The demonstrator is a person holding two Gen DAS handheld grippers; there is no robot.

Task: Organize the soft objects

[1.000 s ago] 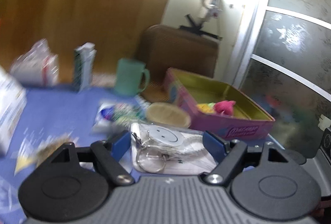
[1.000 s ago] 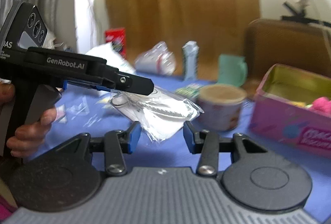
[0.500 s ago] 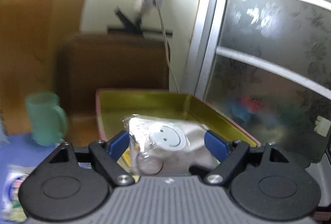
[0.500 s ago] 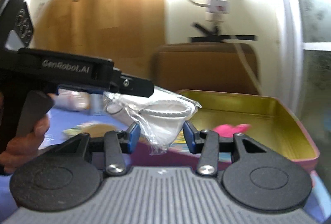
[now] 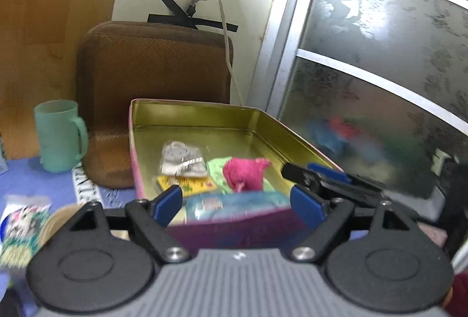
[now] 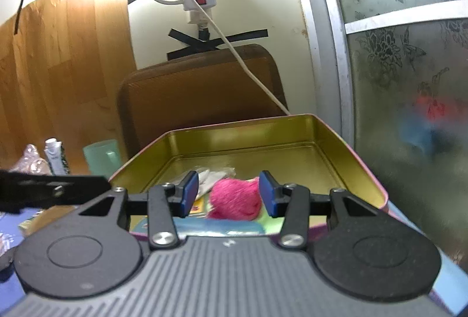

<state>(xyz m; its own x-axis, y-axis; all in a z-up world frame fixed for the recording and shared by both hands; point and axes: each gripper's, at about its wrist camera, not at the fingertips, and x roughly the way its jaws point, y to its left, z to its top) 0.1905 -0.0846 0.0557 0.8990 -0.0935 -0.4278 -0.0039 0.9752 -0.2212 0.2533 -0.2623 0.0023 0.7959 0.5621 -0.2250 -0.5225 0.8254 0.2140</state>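
Left wrist view: tin (image 5: 204,123) near wall hides blurred blue packet (image 5: 234,204).

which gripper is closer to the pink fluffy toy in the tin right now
Right. The right gripper hangs just short of the pink fluffy toy, jaws framing it. The left gripper sits back at the tin's near wall.

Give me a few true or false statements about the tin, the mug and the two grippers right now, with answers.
1. The clear bag lies inside the tin. True.
2. The left gripper holds the bag. False: nothing is between its opening jaws.
3. A pink plush is in the tin. True.
4. The mug stands inside the tin. False: it stands outside, beside it.
5. The right gripper grips the plush. False: it is open.
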